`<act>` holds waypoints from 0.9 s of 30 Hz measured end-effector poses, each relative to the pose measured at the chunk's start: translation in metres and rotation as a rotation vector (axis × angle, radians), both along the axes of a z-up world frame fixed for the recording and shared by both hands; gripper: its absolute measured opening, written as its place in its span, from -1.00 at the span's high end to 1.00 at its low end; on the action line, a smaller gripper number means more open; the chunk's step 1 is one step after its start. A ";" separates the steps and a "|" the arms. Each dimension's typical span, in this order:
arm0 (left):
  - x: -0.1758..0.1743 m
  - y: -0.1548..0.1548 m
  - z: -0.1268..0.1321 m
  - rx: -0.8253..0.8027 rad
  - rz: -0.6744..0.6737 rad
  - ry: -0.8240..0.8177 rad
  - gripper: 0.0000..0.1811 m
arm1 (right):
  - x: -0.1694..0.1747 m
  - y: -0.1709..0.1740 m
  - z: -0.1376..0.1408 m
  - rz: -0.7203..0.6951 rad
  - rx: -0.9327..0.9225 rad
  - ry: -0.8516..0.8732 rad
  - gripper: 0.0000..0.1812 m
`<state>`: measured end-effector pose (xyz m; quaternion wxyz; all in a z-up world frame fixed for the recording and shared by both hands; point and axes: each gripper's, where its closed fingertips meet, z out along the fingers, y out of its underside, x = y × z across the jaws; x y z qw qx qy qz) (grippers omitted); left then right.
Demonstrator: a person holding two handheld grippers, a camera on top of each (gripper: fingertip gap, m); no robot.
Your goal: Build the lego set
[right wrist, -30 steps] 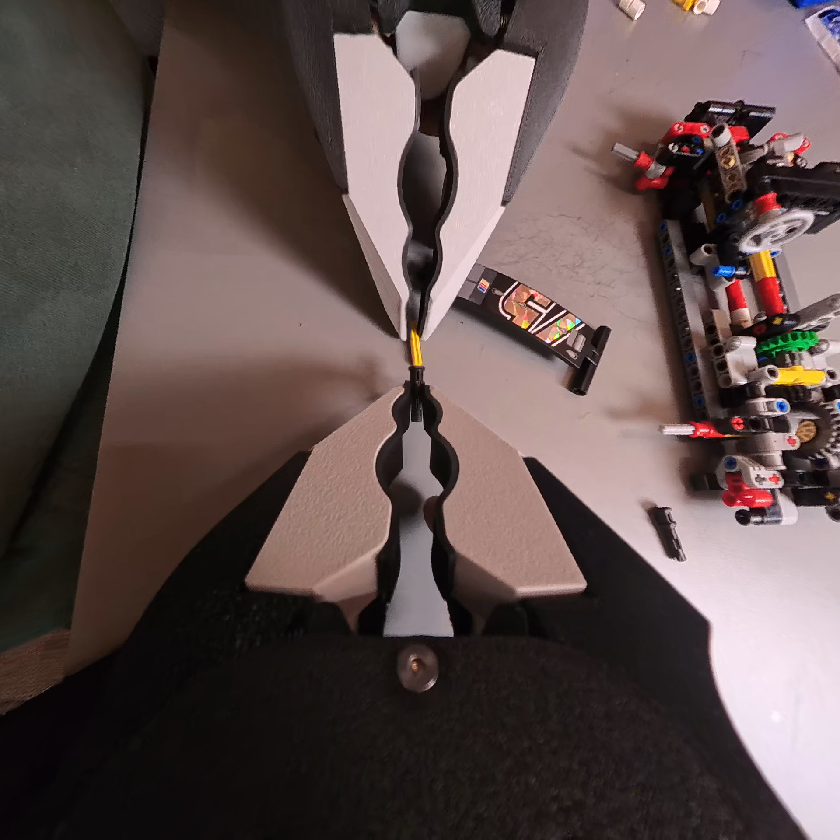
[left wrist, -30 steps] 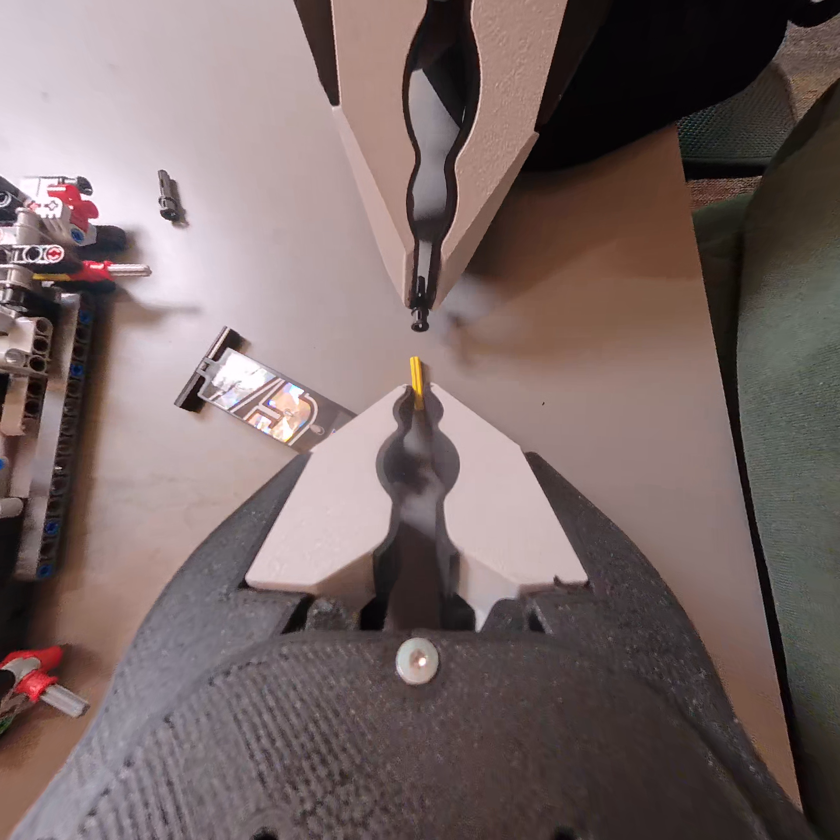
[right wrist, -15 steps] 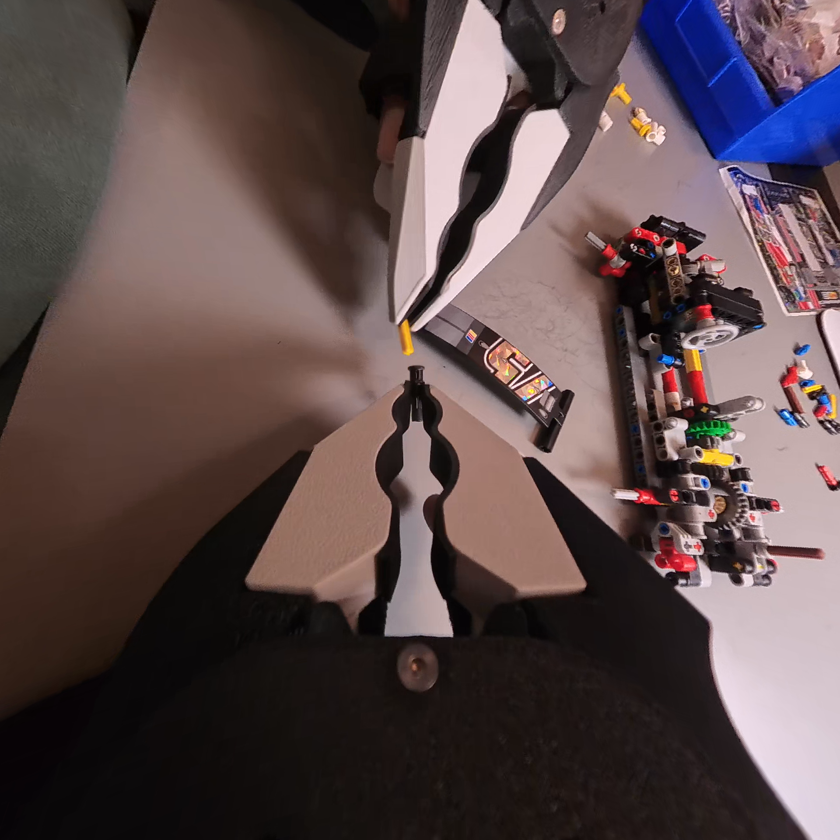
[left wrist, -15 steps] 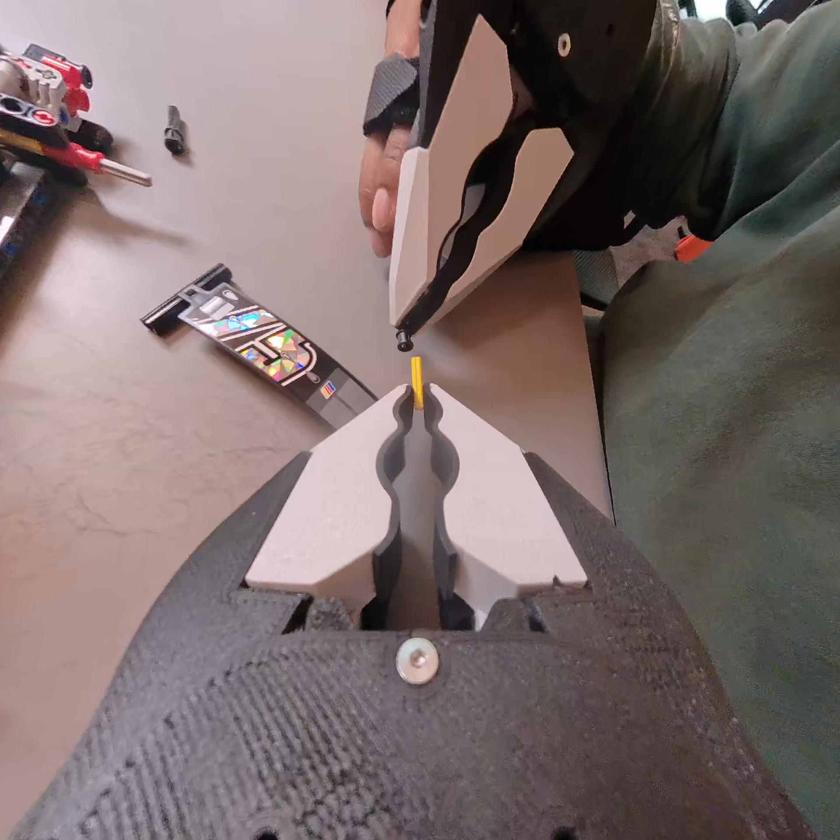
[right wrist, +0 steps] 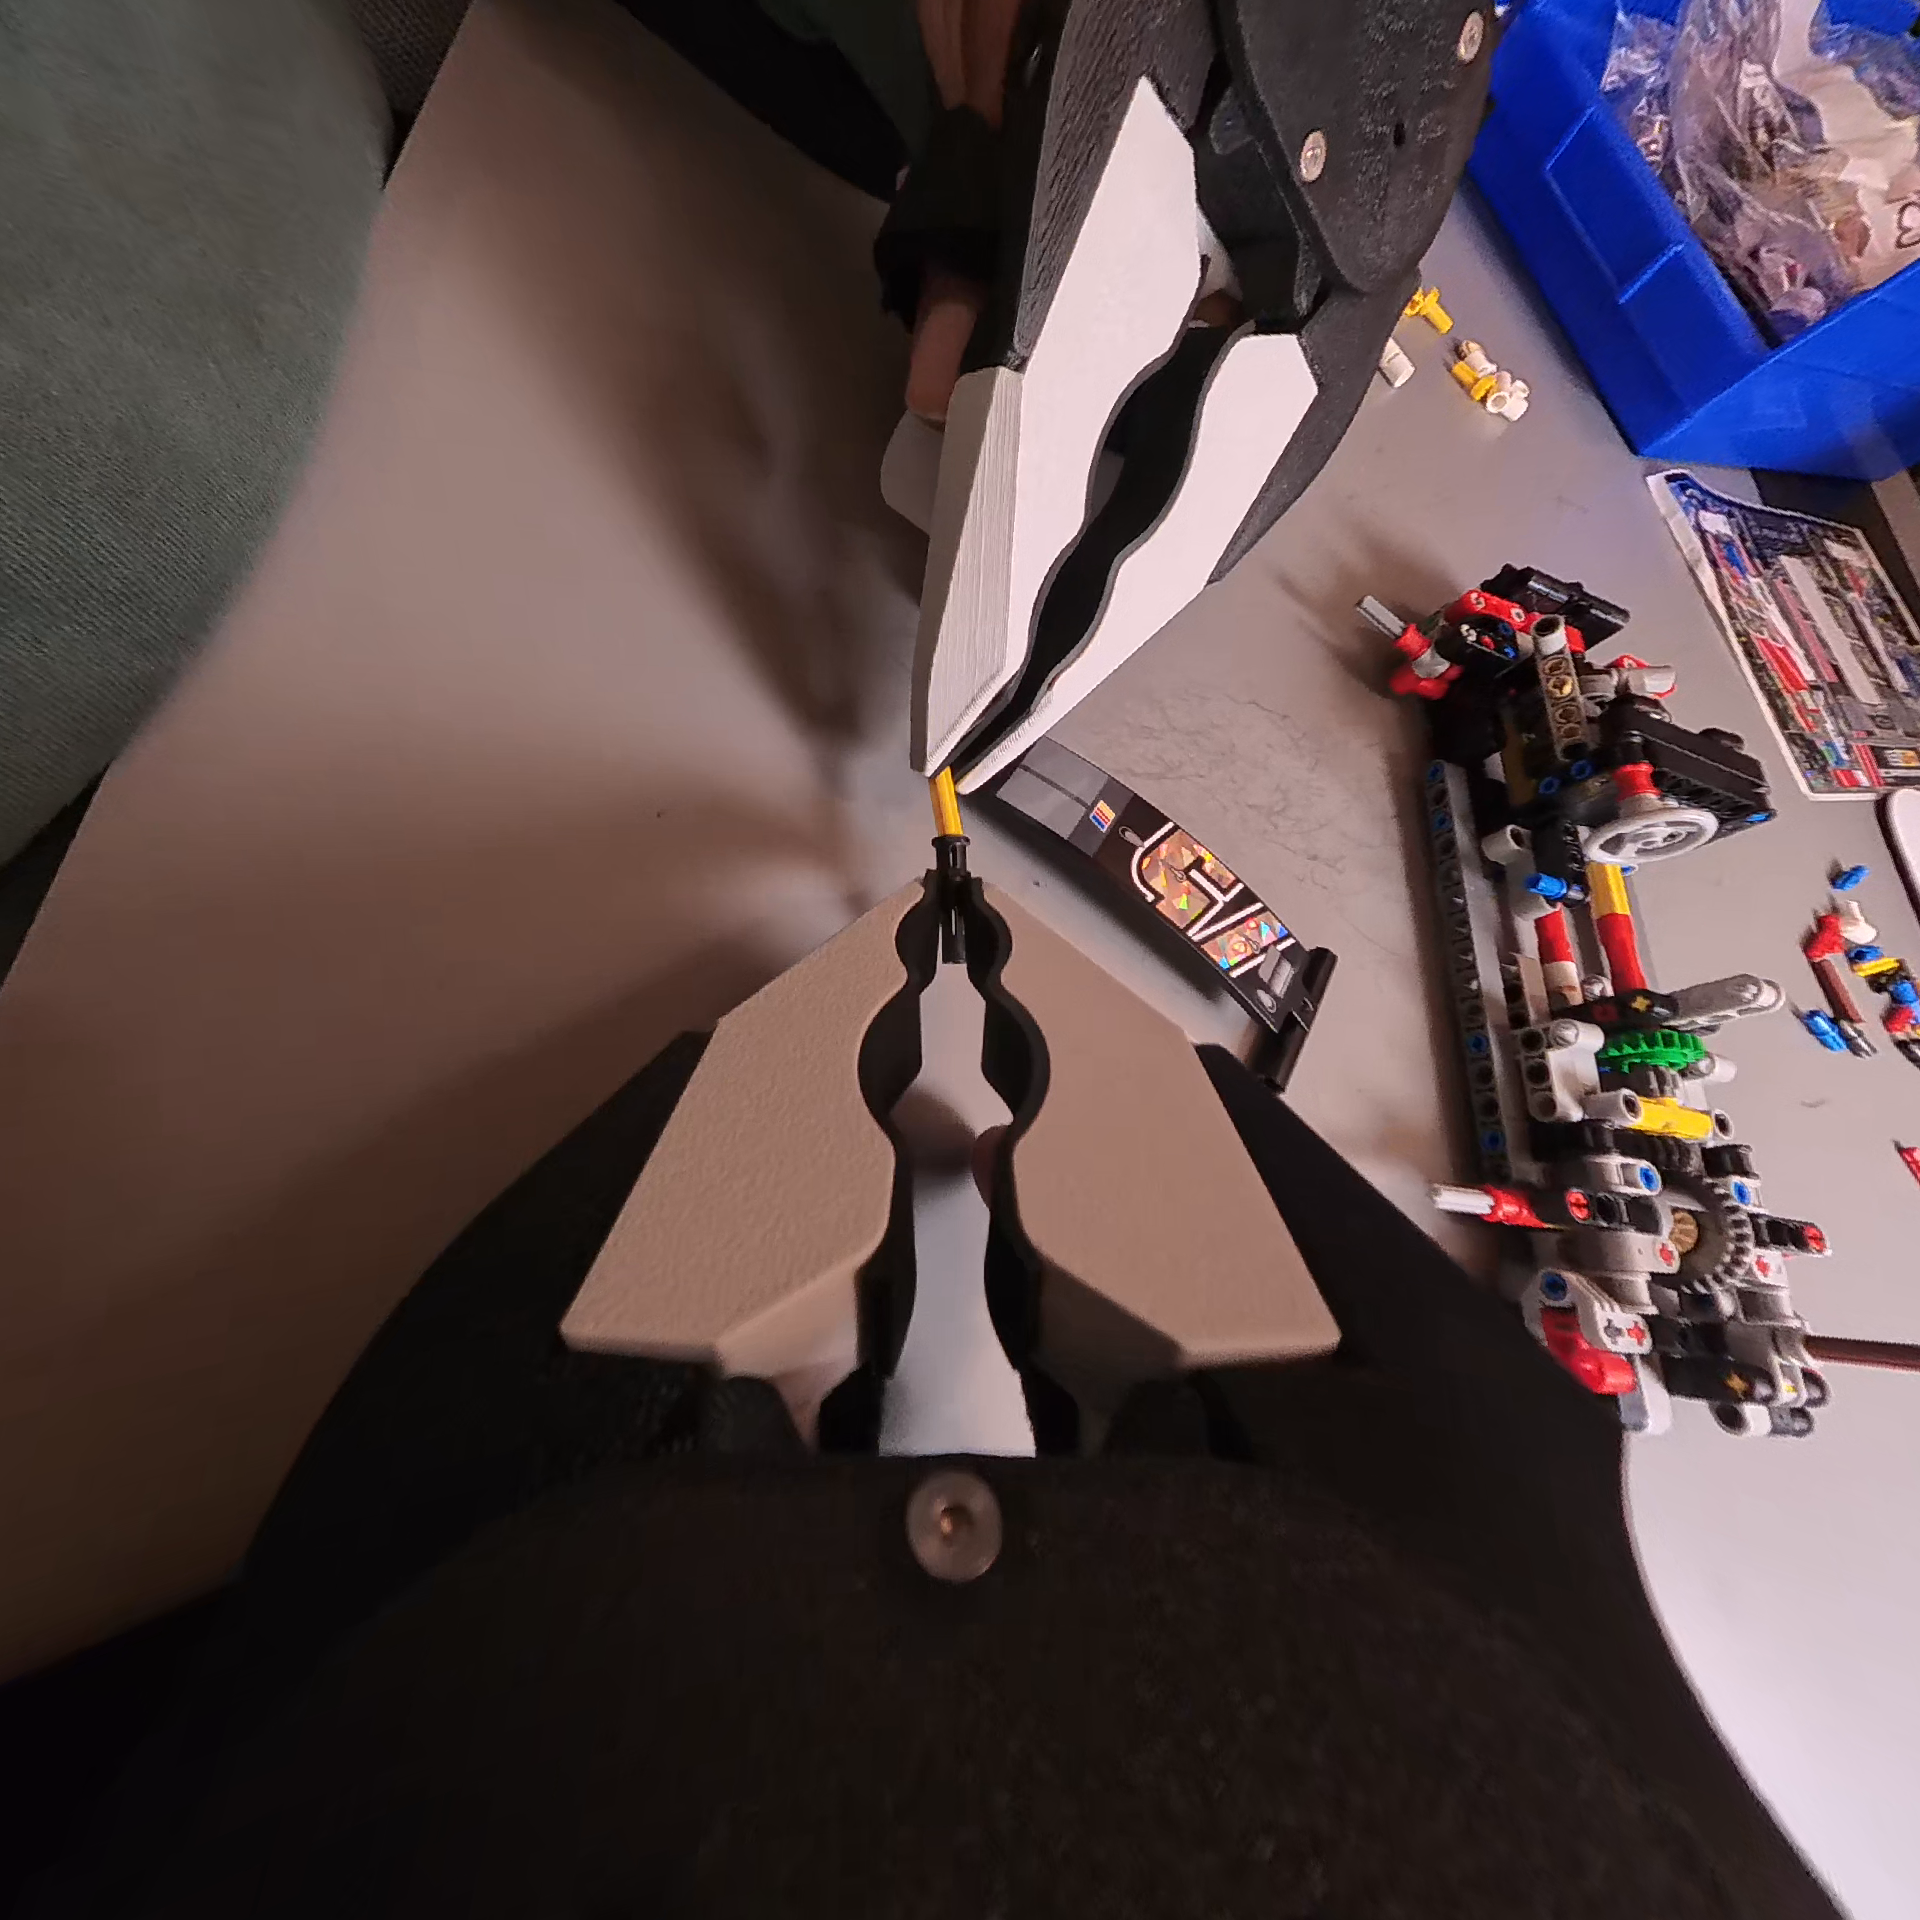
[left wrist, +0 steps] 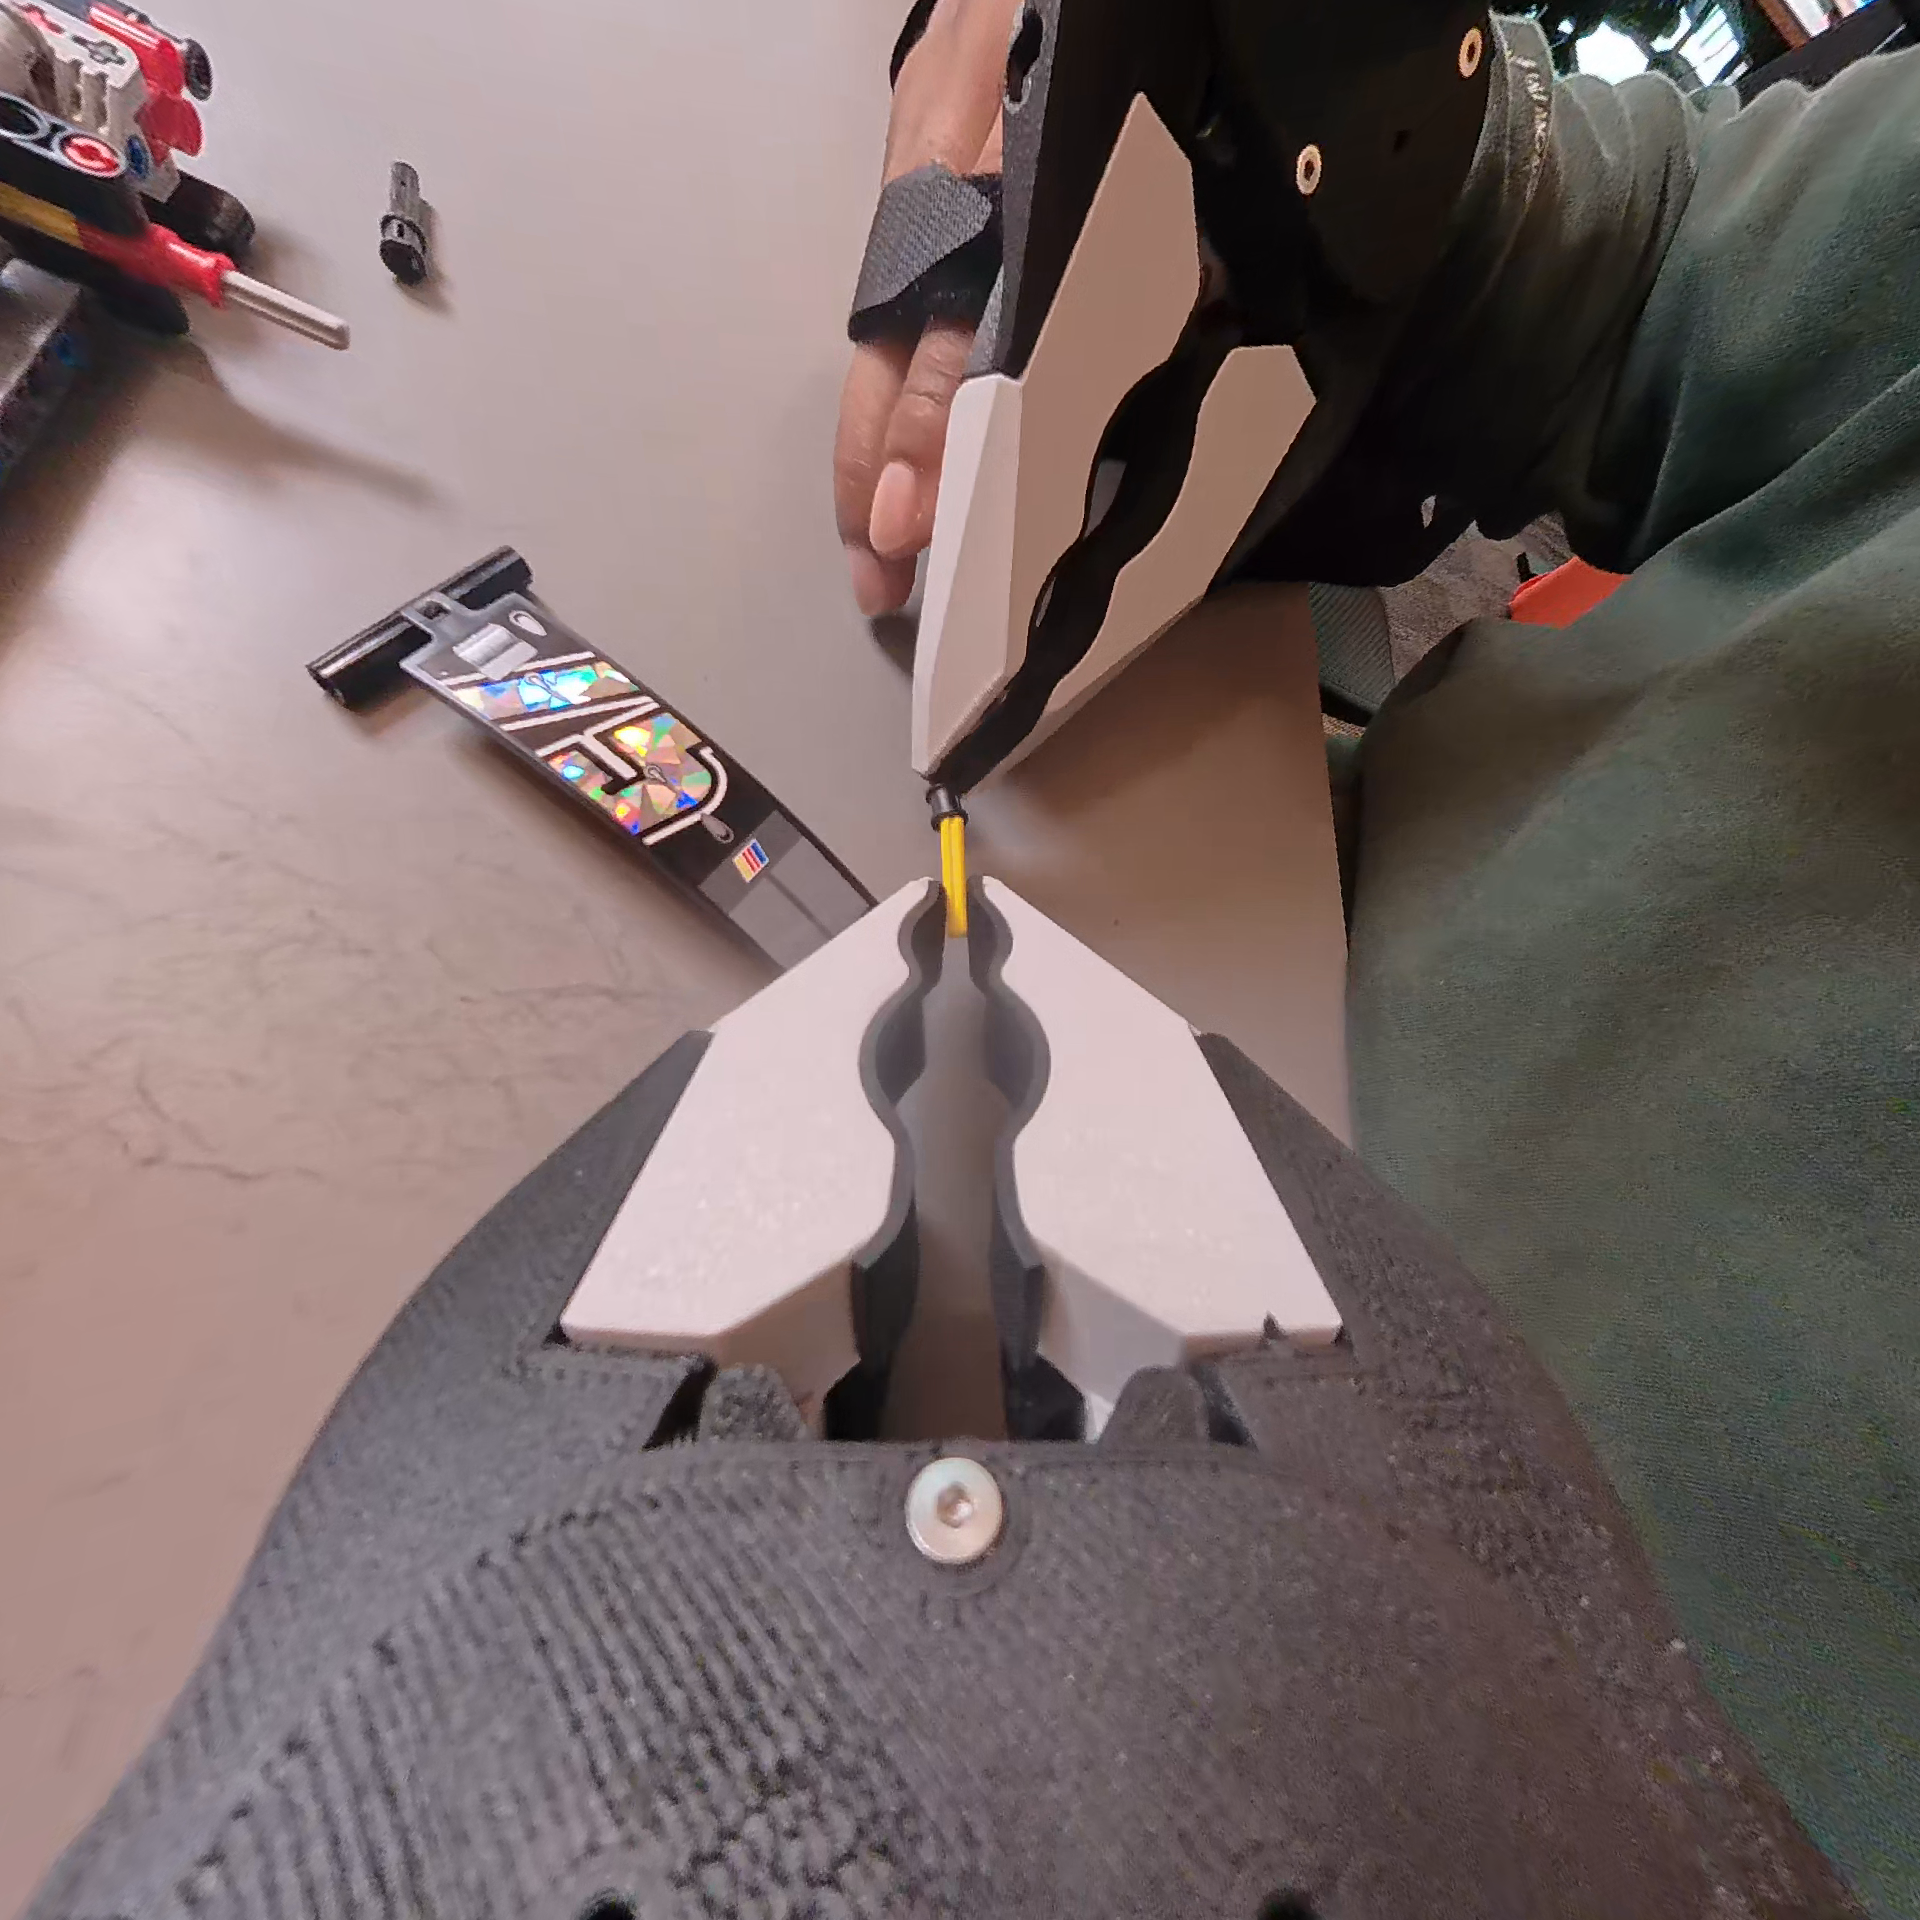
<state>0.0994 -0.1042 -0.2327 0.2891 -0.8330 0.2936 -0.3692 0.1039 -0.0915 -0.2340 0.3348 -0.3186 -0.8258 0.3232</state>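
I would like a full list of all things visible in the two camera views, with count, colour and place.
yellow rod: 1, yellow, in left gripper tips, meeting the black pin
black pin: 1, black, in right gripper tips
black panel: 1, black with shiny sticker, flat on table
loose pin: 1, black, on table near the model
model: 1, many colours, half built
blue bin: 1, blue, far corner
booklet: 1, beside the model
table: 1, grey
left gripper: 1, shut
right gripper: 1, shut

— Inspector: The yellow rod (left wrist: 952,875)?
— Its lower end sits hidden between the left gripper (left wrist: 954,902) tips.
— The model car (left wrist: 78,156)?
— Cut off by the left edge.
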 end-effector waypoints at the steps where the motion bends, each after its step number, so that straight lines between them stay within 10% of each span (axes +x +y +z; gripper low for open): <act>1: 0.000 0.000 0.000 -0.003 -0.001 0.000 0.99 | 0.000 0.000 0.000 0.002 0.003 0.002 0.99; 27: -0.001 0.008 0.007 0.048 0.070 0.007 1.00 | -0.004 0.001 0.004 -0.044 0.019 0.017 1.00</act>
